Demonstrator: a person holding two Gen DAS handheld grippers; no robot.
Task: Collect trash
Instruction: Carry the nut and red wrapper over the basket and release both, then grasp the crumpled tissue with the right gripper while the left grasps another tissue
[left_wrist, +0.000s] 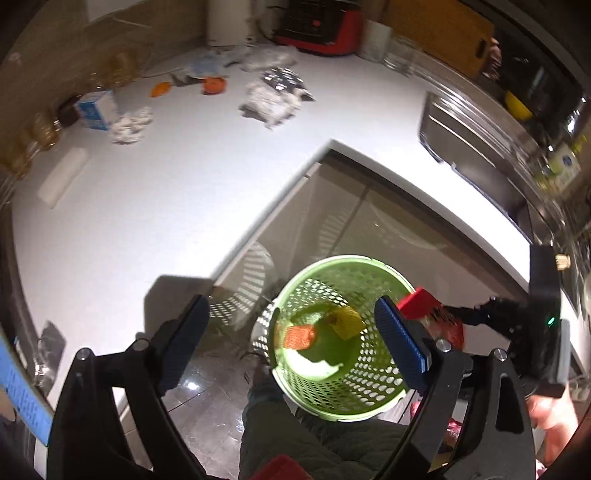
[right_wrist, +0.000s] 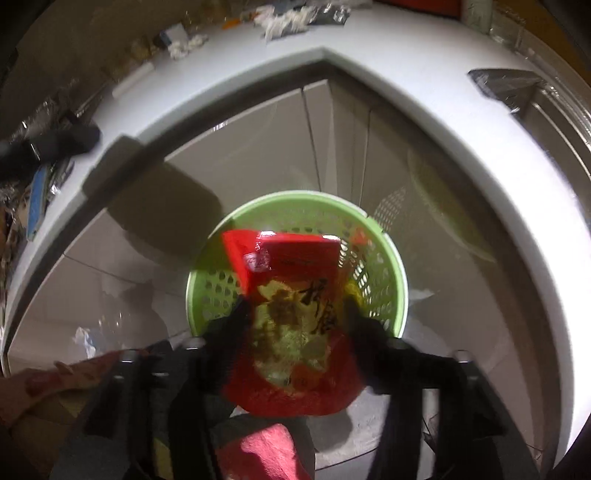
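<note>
A green perforated basket (left_wrist: 369, 373) (right_wrist: 295, 201) stands on the floor in the inner corner of the white counter. An orange wrapper (left_wrist: 299, 336), a yellow wrapper (left_wrist: 347, 321) and a white scrap (left_wrist: 317, 365) lie in it. My left gripper (left_wrist: 291, 314) hangs over the basket, open, with nothing between its blue pads (left_wrist: 400, 343). My right gripper (right_wrist: 293, 314) is above the rim, jaws standing apart. A red snack bag (right_wrist: 291, 280) (left_wrist: 419, 302) hangs loose between its blurred black fingers, over the basket's mouth.
On the white counter (left_wrist: 166, 206) lie crumpled tissue (left_wrist: 131, 123), a blue-and-white carton (left_wrist: 94, 109), clear wrappers (left_wrist: 269, 99), orange scraps (left_wrist: 214, 85) and a white roll (left_wrist: 62, 177). A steel sink (left_wrist: 472, 147) is at the right. A person's dark trouser leg (left_wrist: 314, 443) stands by the basket.
</note>
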